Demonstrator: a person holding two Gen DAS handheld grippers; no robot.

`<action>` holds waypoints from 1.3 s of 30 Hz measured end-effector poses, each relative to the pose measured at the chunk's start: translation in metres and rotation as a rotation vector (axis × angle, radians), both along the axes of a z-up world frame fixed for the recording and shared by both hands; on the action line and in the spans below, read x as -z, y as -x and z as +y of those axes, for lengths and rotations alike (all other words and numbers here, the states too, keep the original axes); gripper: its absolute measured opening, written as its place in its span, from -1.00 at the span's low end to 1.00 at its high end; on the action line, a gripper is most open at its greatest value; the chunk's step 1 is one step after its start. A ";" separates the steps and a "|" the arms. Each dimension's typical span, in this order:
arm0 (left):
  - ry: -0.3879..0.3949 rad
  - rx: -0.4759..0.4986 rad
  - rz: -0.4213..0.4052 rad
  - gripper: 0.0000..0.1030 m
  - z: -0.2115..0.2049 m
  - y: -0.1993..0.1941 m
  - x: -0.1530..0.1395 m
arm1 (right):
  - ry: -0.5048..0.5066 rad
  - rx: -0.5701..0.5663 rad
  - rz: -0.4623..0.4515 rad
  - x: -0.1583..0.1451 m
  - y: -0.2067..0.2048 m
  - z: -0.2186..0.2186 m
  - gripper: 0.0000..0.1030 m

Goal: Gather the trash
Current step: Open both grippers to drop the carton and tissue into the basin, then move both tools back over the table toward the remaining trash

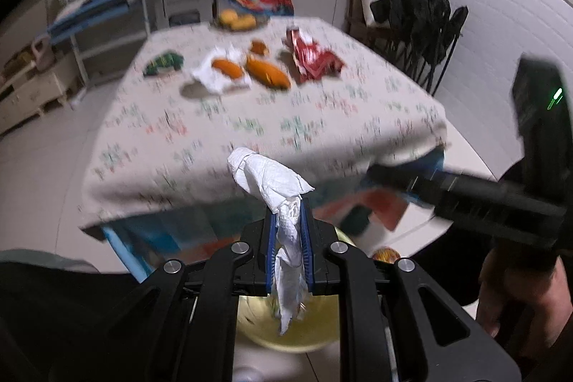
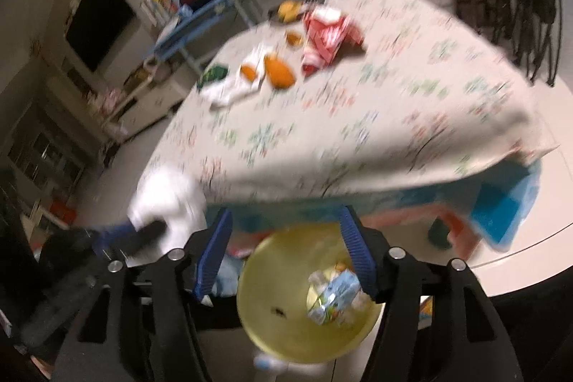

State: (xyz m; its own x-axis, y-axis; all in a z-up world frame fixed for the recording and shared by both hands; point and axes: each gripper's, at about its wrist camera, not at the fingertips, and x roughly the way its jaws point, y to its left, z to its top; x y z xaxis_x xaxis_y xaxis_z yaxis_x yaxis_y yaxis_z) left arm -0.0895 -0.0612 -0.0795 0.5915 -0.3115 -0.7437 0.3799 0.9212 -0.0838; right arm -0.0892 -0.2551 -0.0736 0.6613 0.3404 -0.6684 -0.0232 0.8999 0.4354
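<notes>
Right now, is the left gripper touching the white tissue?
Touching. The left wrist view shows the left gripper with its blue pads clamped on the white tissue.

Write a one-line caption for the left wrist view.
Left hand-held gripper clamps a white tissue above the yellow bin, with peels and wrappers left on the table.

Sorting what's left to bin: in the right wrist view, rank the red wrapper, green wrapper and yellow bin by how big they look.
1. Yellow bin, though nearest the camera.
2. Red wrapper.
3. Green wrapper.
</notes>
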 end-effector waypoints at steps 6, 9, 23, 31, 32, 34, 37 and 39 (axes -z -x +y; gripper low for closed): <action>-0.014 0.026 0.117 -0.62 -0.006 -0.003 0.022 | 0.011 0.048 -0.053 -0.010 0.004 -0.009 0.31; -0.032 0.020 0.088 -0.30 -0.009 0.001 0.019 | 0.022 0.060 -0.065 -0.013 0.004 -0.009 0.35; -0.030 -0.156 -0.097 0.36 0.012 -0.004 -0.016 | 0.139 0.116 -0.133 -0.027 0.006 -0.005 0.56; 0.006 -0.312 -0.126 0.56 0.040 -0.019 -0.023 | 0.237 0.110 -0.192 -0.035 0.003 0.007 0.69; 0.006 -0.318 -0.130 0.59 0.040 -0.019 -0.024 | 0.243 0.109 -0.195 -0.036 0.003 0.009 0.70; 0.006 -0.325 -0.138 0.61 0.041 -0.018 -0.025 | 0.251 0.106 -0.197 -0.035 0.004 0.010 0.71; 0.007 -0.326 -0.141 0.64 0.042 -0.018 -0.026 | 0.258 0.105 -0.197 -0.035 0.004 0.013 0.71; 0.010 -0.328 -0.140 0.65 0.043 -0.019 -0.025 | 0.262 0.104 -0.199 -0.035 0.004 0.014 0.72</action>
